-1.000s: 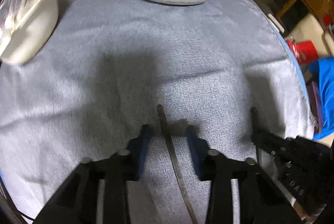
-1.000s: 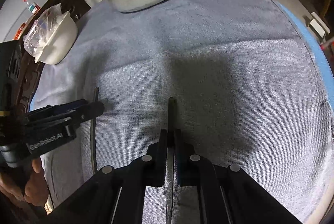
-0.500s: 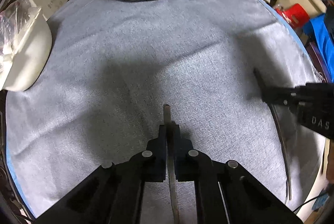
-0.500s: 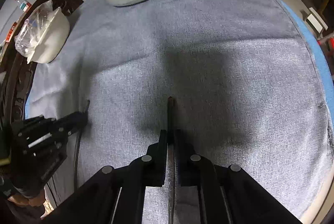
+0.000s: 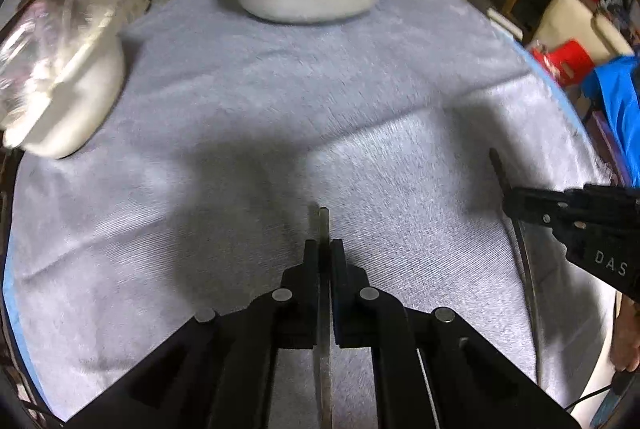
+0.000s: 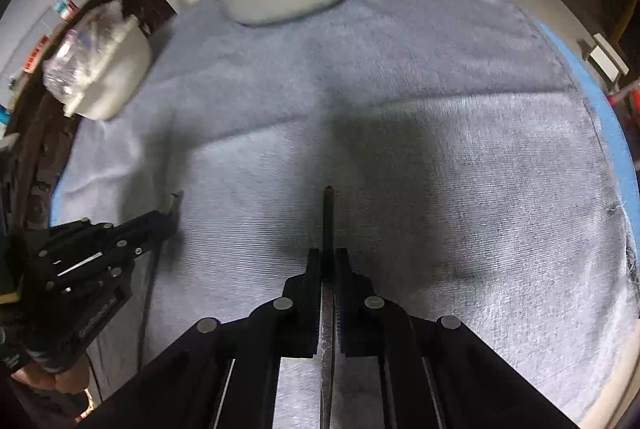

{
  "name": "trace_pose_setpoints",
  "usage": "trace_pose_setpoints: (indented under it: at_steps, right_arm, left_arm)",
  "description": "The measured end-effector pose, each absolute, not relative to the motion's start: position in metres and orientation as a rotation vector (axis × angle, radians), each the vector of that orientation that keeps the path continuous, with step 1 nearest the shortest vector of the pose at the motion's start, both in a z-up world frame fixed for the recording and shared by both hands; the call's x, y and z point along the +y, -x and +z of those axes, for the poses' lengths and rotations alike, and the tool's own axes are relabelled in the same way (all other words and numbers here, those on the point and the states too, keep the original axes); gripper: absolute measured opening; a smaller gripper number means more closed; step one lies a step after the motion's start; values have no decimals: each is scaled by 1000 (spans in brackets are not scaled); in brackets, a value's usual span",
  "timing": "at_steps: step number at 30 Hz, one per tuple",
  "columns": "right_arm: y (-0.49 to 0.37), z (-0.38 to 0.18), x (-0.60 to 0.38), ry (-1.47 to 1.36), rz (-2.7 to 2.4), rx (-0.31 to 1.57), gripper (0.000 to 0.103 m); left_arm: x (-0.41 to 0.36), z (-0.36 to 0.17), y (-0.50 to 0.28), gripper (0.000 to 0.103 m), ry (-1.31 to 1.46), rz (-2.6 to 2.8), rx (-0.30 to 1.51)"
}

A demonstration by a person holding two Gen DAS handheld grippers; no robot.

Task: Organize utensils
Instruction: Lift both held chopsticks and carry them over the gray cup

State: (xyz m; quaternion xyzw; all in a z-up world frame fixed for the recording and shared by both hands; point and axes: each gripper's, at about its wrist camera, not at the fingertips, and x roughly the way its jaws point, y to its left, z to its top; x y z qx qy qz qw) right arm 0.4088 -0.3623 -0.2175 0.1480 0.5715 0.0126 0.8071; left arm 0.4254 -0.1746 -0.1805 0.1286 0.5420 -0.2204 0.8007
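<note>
Grippers (image 5: 324, 249) (image 6: 328, 257) angled steeply down, each clamping a utensil (image 5: 323, 219) (image 6: 328, 213)

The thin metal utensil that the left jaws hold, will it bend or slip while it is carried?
The metal utensil probably stays stiff: it juts straight past the left gripper without sagging. It may slip or pivot, since it looks smooth and narrow and the shut jaws pinch only a short part of it. It seems light, being so thin.

Right claw (image 6: 329, 261) around utensil (image 6: 328, 217)
</note>
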Motion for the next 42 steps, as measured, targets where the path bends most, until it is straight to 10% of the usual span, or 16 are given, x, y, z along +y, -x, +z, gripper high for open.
trace_pose_setpoints:
  at_steps: [21,42]
  right_arm:
    - [-269,-69,-332,-255,39,684,7]
    - [-134,-21,-294,-347,38,299,7]
  left_arm:
    - [-68,-18,-291,5,-38,-387,662]
    - [-22,29,-177,5,189,-321,386]
